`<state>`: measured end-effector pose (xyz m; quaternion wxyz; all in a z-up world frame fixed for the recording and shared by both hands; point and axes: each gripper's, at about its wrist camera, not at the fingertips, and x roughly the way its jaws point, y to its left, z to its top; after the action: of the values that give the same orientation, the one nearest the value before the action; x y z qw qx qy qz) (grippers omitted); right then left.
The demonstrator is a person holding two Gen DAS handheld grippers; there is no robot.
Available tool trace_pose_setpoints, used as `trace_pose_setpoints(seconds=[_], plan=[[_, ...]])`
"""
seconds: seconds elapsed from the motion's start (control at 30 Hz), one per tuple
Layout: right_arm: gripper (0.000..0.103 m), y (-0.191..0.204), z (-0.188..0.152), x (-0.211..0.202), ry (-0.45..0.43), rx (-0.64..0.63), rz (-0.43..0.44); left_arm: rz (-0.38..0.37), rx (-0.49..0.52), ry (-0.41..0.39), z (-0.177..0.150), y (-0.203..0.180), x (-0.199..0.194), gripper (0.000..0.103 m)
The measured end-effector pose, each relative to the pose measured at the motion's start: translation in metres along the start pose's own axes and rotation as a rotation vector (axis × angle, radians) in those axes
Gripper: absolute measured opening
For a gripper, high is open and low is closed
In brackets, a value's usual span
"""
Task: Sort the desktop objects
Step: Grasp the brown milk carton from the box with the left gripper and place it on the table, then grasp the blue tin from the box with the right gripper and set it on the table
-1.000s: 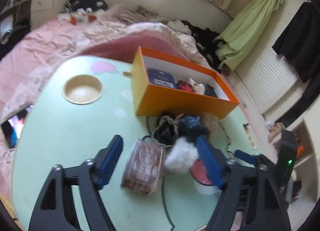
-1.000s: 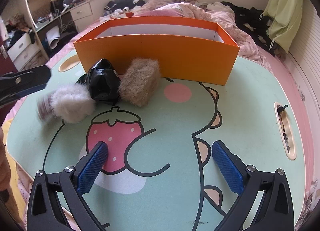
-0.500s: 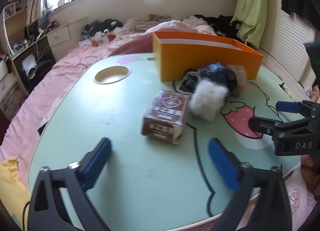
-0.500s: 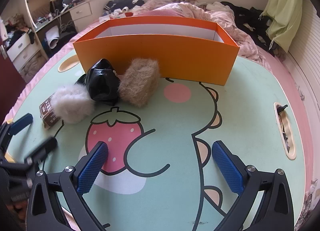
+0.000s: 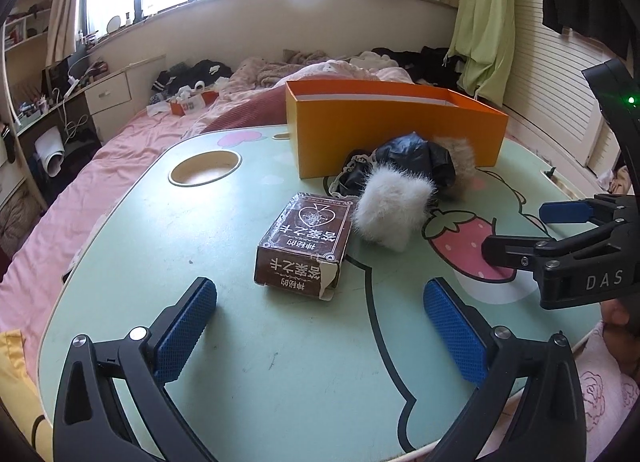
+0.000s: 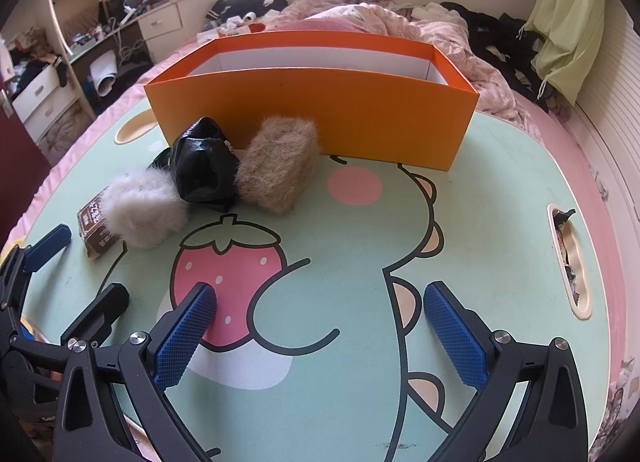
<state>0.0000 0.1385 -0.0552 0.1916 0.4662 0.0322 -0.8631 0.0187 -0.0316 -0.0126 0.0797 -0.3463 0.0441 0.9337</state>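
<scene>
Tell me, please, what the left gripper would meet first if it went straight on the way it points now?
Most likely the brown card box: it lies straight ahead of the open left gripper, with bare table between them; depth is hard to judge.

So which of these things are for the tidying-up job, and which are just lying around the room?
For the job:
orange box
brown card box
white fluffy pouch
black bag
tan fluffy pouch

Just lying about:
pink bedding
green cloth hanging up
clothes heaped on the bed
drawers
</scene>
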Motion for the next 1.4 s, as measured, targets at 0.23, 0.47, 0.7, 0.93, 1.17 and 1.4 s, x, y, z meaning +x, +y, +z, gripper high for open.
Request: trace_pose_setpoints(seconds=[0.23, 0.47, 0.7, 0.93, 1.17, 1.4], plan=[[0.103, 0.001, 0.000, 0.000, 0.000, 0.000, 0.000, 0.000, 0.000, -0.002, 0.000, -0.002, 0.000, 0.103], [0.103, 0.001, 0.000, 0.000, 0.000, 0.001, 0.000, 0.000, 0.001, -0.002, 0.000, -0.002, 0.000, 0.103], [0.086, -0.005, 0.001, -0.003, 0.009, 0.014, -0.003, 0.000, 0.001, -0.002, 0.000, -0.002, 0.000, 0.103], [0.075, -0.002, 0.072, -0.036, -0.079, 0.075, 0.110, -0.001, 0.001, -0.003, 0.000, -0.002, 0.000, 0.103], [0.057, 0.018, 0.177, 0.012, 0.106, 0.066, 0.224, -0.001, 0.002, -0.004, 0.000, -0.002, 0.000, 0.103], [0.058, 0.041, 0.206, 0.088, 0.249, -0.011, 0.075, -0.007, 0.001, -0.012, 0.002, -0.002, 0.000, 0.103]])
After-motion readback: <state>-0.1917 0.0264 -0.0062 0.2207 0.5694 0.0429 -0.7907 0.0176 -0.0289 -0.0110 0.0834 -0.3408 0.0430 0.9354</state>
